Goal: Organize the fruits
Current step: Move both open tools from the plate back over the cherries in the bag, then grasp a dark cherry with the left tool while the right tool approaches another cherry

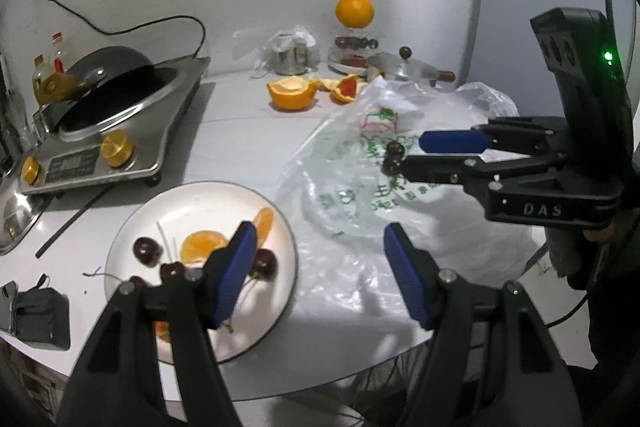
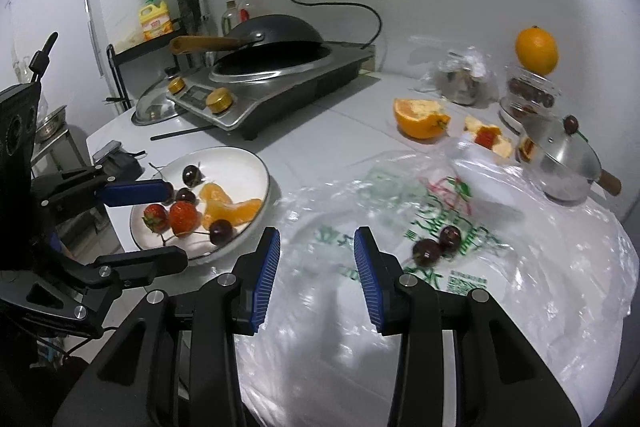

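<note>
A white plate (image 1: 280, 219) (image 2: 240, 153) holds dark cherries (image 1: 146, 251) (image 2: 220, 231), orange segments (image 1: 202, 245) (image 2: 228, 207) and two strawberries (image 2: 172, 217). My left gripper (image 1: 320, 275) (image 2: 178, 225) hovers open over the plate's near right side, nothing between its pads. Two more cherries (image 1: 393, 157) (image 2: 436, 245) lie on a clear printed plastic bag (image 1: 360, 195) (image 2: 460, 307). My right gripper (image 2: 316, 275) (image 1: 412, 155) is open and empty above the bag. The cherries lie just past its fingertips, outside the jaws.
An induction cooker (image 1: 108, 131) (image 2: 272, 95) with a black wok stands at the back left. A whole orange (image 1: 354, 10) (image 2: 536, 51) tops a jar near the wall. Orange peel halves (image 1: 291, 93) (image 2: 420, 117) and a steel pot (image 1: 396, 67) (image 2: 560, 159) lie behind the bag.
</note>
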Available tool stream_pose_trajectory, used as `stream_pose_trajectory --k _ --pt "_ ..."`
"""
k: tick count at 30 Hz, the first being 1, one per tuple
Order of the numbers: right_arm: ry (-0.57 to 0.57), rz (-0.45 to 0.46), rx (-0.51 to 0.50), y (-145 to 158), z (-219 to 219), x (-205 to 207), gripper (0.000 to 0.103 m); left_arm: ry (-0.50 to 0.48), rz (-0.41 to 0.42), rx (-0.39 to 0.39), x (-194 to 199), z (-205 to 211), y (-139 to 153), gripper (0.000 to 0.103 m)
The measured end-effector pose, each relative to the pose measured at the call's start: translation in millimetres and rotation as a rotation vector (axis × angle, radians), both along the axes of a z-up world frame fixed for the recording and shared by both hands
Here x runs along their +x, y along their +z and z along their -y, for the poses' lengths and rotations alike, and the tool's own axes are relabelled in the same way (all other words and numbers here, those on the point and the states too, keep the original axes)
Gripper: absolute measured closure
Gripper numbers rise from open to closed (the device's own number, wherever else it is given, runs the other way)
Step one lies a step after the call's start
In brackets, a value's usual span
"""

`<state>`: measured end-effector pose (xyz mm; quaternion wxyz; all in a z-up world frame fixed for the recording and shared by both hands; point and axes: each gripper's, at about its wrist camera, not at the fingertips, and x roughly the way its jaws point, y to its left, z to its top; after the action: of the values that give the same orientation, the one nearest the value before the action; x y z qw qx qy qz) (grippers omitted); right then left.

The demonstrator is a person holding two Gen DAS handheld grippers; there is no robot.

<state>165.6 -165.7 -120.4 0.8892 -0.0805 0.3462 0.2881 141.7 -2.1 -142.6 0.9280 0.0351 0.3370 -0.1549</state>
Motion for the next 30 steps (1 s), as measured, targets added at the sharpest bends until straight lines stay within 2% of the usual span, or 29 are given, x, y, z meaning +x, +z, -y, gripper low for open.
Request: stream_pose_trajectory --k 12,30 --pt "-0.066 -0.020 0.031 -9 53 10 0.062 -0.057 -0.023 0.038 16 46 -3 0.036" --pt "-0.127 -0.052 0.071 -25 109 24 0.062 -0.130 -0.054 0.099 51 104 -12 0.036"
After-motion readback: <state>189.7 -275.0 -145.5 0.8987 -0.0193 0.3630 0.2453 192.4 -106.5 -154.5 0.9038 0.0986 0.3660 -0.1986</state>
